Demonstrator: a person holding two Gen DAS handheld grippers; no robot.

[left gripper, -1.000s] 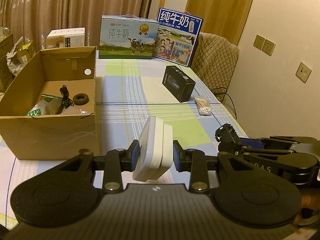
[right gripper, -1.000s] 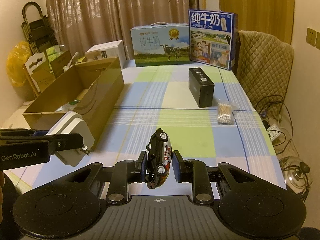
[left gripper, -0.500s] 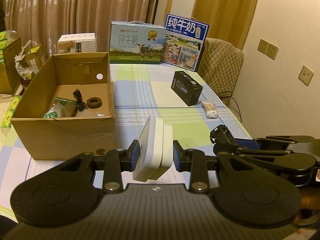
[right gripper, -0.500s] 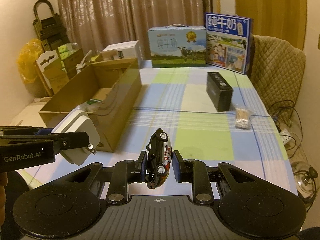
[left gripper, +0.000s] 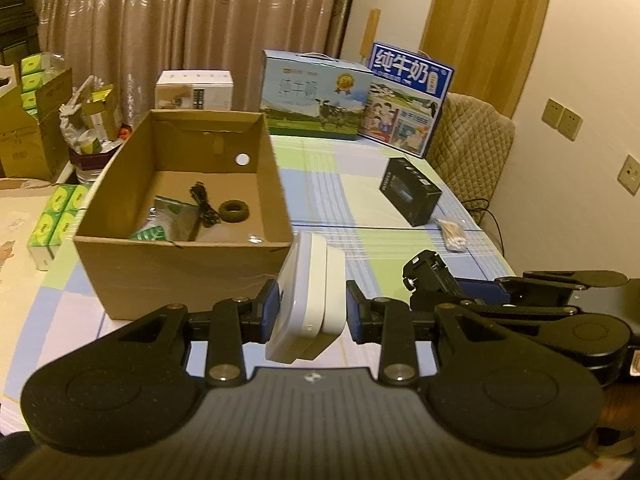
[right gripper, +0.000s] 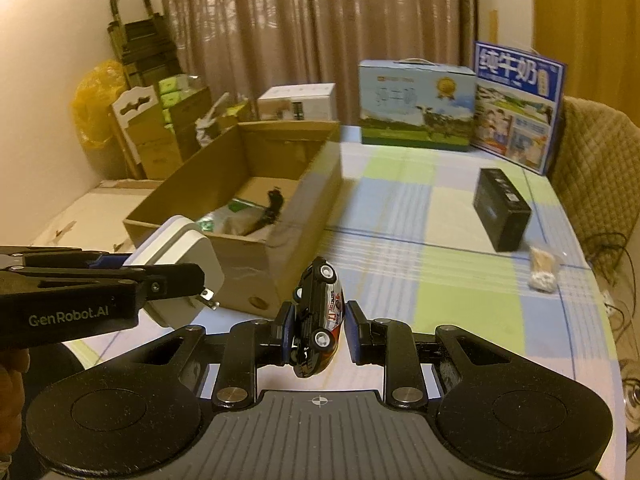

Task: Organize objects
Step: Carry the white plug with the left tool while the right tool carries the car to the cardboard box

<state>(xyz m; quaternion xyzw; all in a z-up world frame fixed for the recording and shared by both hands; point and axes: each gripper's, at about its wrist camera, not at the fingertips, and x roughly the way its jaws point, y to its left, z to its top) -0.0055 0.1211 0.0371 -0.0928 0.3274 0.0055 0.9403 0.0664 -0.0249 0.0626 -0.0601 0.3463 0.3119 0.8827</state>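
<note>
White plastic fills your left gripper (left gripper: 313, 314) — the jaws are clamped on a charger (left gripper: 308, 300), held on edge with its flat faces against the pads and its prongs pointing away to your right, as the right wrist view shows. Your right gripper (right gripper: 317, 330) is closed just as firmly on a toy car (right gripper: 318, 312), nose tipped up and wheels facing right. Both loads hang clear of the tablecloth (left gripper: 332, 184).

What the next move likely turns on is the box (left gripper: 180, 264). It lies ahead and to the left of both tools, open at the top, its long axis running away from you, its near wall just beyond the charger. Your left hand is plainly the nearer one — the charger sits close by the box's near right corner, while the car has to cross further leftward and pass the left tool to get there.

Inside the box you can see a ring (left gripper: 235, 211), a dark cable (left gripper: 204, 208) and green packets (left gripper: 156, 228); the floor near the right wall looks free. Further off on the cloth, well apart from the box, stand a black case (left gripper: 410, 192) and a bundle of swabs (left gripper: 452, 234).
</note>
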